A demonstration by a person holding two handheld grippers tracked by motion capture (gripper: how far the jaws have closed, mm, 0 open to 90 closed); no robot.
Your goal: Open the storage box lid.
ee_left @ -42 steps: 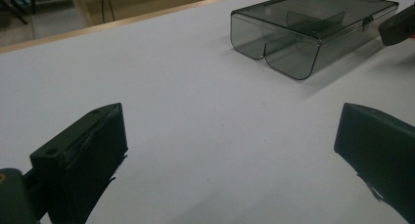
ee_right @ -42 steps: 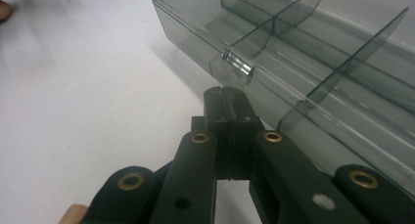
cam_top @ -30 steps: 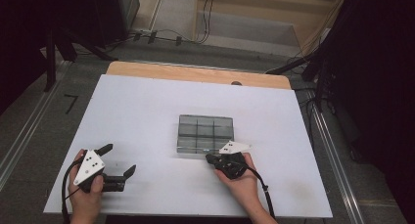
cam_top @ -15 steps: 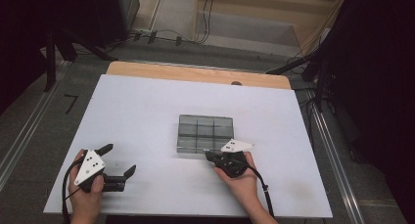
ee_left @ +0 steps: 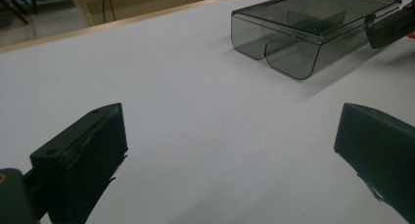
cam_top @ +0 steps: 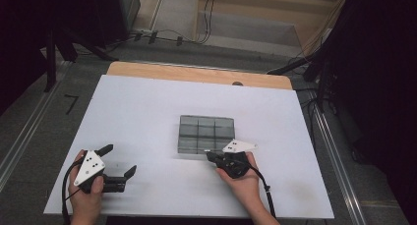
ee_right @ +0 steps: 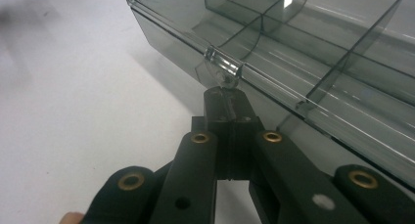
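High view: smoky compartment box (cam_top: 205, 134) mid-table on white board (cam_top: 147, 107); right gripper (cam_top: 212, 157) at its near edge, left gripper (cam_top: 118, 161) well apart, jaws wide, holding nothing.

Left gripper view: box (ee_left: 313, 28) translucent grey, lid down.

Right gripper view: jaws closed just below clear latch tab (ee_right: 222, 67), possibly pinching it. Best lifted gently, straight up.

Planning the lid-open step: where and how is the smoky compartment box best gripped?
Grip the small clear latch tab midway along the front edge of the compartment box, coming in from the person's side, level with the table. It is the sole protruding part; the walls are smooth and wide. The right gripper sits shut right at that tab.
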